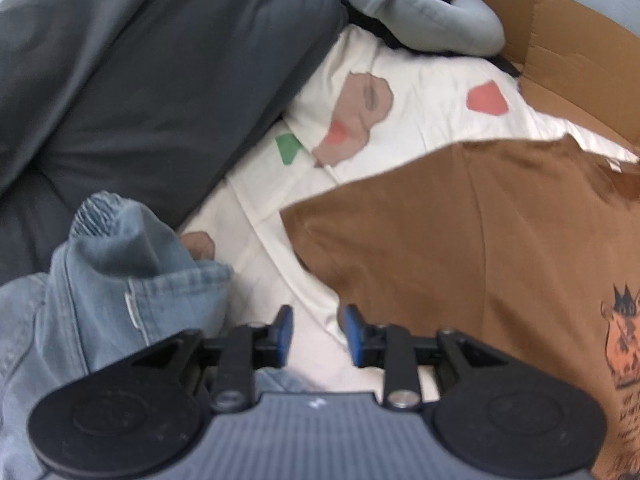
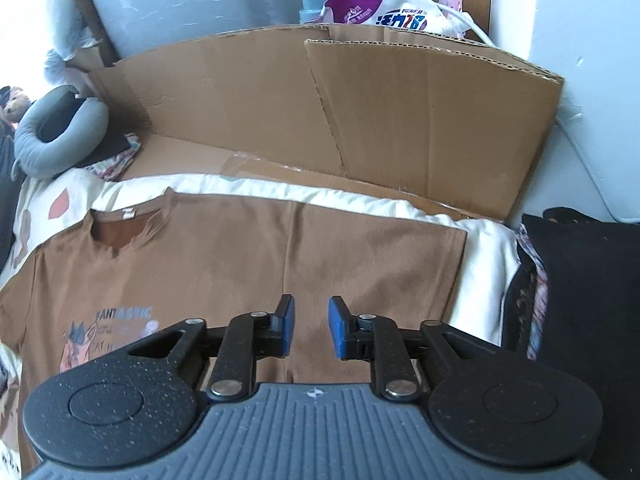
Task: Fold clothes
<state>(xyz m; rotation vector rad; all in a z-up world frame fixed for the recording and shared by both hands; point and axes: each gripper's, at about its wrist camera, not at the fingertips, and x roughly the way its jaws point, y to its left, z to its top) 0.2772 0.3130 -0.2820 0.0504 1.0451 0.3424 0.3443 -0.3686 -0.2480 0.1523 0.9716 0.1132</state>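
Both tools are hanging open with nothing in them: left tool (image 1: 316, 334) beside the brown shirt (image 1: 460, 240), right tool (image 2: 311, 328) over it.

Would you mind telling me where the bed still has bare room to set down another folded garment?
One free strip of patterned white sheet lies between the dark grey pillow and the spread brown T-shirt. A narrower strip borders the flattened cardboard. The blue denim garment and grey neck pillow crowd the rest.
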